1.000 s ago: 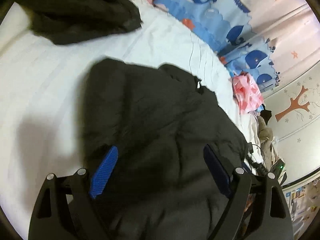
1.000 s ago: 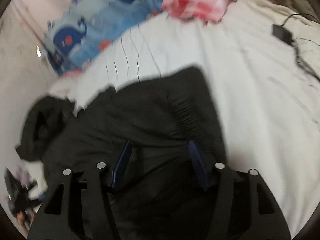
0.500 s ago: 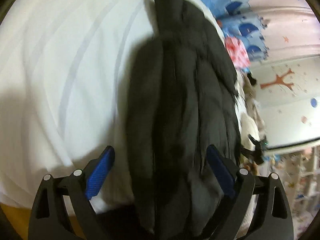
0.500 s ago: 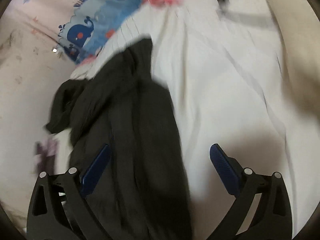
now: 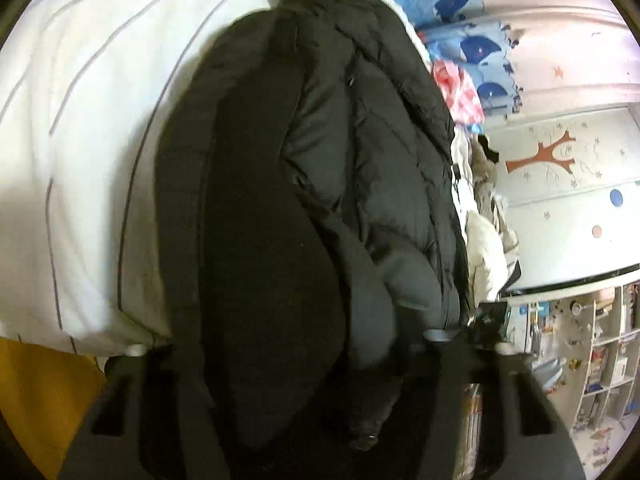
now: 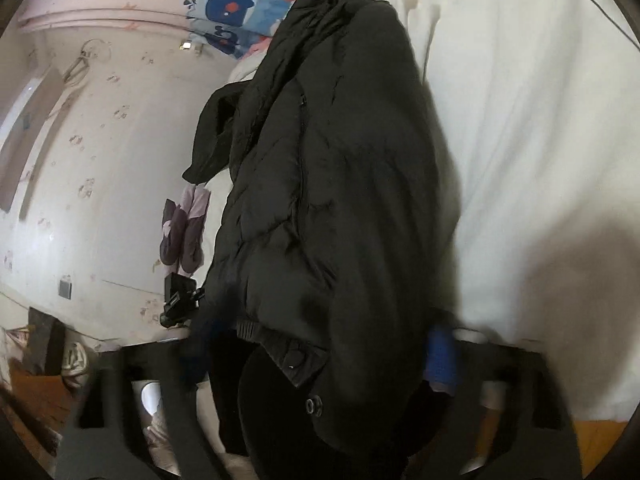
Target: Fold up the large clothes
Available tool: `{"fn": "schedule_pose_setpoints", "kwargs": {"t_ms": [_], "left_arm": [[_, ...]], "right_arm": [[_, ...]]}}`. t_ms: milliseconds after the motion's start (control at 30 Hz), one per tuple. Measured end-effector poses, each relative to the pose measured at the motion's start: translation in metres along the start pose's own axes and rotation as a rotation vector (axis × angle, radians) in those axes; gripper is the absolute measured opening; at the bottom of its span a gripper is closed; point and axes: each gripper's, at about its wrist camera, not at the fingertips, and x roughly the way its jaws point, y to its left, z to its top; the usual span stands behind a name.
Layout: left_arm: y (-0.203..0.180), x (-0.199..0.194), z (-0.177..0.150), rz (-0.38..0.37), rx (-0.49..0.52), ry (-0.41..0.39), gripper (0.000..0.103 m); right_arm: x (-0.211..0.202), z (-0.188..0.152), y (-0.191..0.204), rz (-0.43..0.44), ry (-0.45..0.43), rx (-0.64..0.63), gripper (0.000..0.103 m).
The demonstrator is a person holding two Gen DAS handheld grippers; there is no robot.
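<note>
A black puffer jacket [image 5: 320,160] lies bunched lengthwise on the white bed, running away from me. Its near end hangs over the bed's edge. My left gripper [image 5: 286,338] has this near end filling the gap between its fingers, which hides the pads; its jaws are closing on the fabric. In the right wrist view the same jacket [image 6: 340,160] is seen with its hem and a snap button close to the camera. My right gripper [image 6: 324,344] is also closing, with its blue pad [image 6: 440,354] against the jacket's side.
The bed has a white striped sheet [image 5: 80,120]. Whale-print bedding [image 5: 460,4] and a pink cloth [image 5: 460,88] lie at its far end. A pile of light clothes [image 5: 488,248] and shelves [image 5: 600,360] stand to the right. Shoes [image 6: 74,360] sit on the floor by the wall.
Both grippers swung to the jacket's near end at the bed's edge. They stood wide with their blue pads clear half a second ago. Now they are closed in on the fabric.
</note>
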Motion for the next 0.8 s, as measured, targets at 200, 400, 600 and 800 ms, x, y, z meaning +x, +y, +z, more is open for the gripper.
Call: {"fn": "schedule_pose_setpoints", "kwargs": {"t_ms": [200,400,600,800], "left_arm": [[-0.045,-0.036,0.006,-0.081,0.024,-0.133,0.013],[-0.106,-0.116,-0.004,-0.213,0.132,-0.271,0.012],[-0.105,-0.176,-0.059,-0.245,0.239,-0.217,0.013],[-0.019,-0.145,-0.120,-0.096,0.250,0.102,0.023]], "right_arm": [[-0.027,0.011,0.027,0.233,-0.198,0.002,0.010],[-0.103,0.008,0.105,0.401,-0.302,-0.180,0.010],[-0.167,-0.057,0.103,0.361,-0.175,-0.284,0.014],[-0.168,-0.125,0.007,0.241,-0.044,-0.100,0.073]]}}
